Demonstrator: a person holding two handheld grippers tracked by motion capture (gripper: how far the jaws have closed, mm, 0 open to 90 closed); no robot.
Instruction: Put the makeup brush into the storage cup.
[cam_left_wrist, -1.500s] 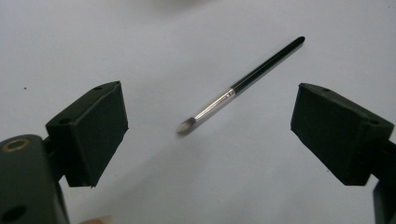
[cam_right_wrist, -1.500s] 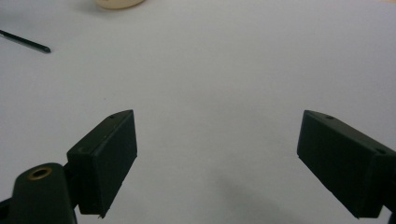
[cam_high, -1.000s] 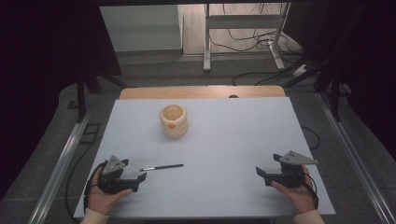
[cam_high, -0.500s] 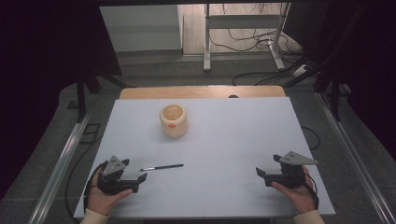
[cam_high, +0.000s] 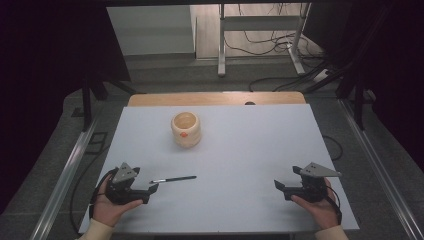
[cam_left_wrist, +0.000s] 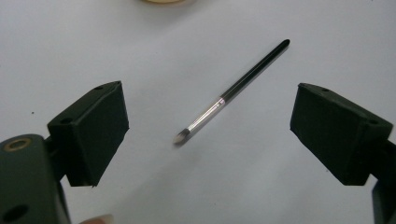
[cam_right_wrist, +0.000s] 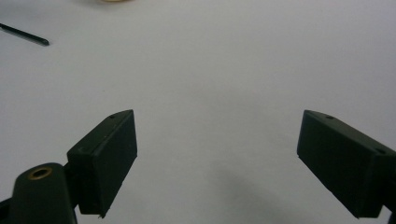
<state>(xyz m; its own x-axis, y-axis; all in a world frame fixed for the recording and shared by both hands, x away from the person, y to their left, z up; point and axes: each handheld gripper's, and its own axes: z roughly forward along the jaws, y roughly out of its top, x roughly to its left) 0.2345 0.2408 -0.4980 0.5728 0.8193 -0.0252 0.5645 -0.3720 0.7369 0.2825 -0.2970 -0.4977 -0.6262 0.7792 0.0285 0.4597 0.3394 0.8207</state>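
Note:
A thin black brush (cam_high: 173, 179) with a silver ferrule lies flat on the white table (cam_high: 250, 145), bristle end toward my left gripper (cam_high: 152, 189). In the left gripper view the brush (cam_left_wrist: 233, 90) lies just ahead of the wide-apart jaws, its tip between them, untouched; the left gripper (cam_left_wrist: 208, 135) is open. A pale wooden cup (cam_high: 186, 129) with an orange mark stands upright at the table's middle left. At the front right my right gripper (cam_high: 278, 185) rests open over bare table. In the right gripper view (cam_right_wrist: 217, 163) nothing sits between the jaws; the brush's handle end (cam_right_wrist: 25, 35) shows far off at upper left.
A wooden strip (cam_high: 215, 98) borders the table's far edge. Metal rails (cam_high: 65, 170) run along both sides. Beyond the table stand a frame's legs (cam_high: 220, 45) and loose cables (cam_high: 270, 45) on the floor.

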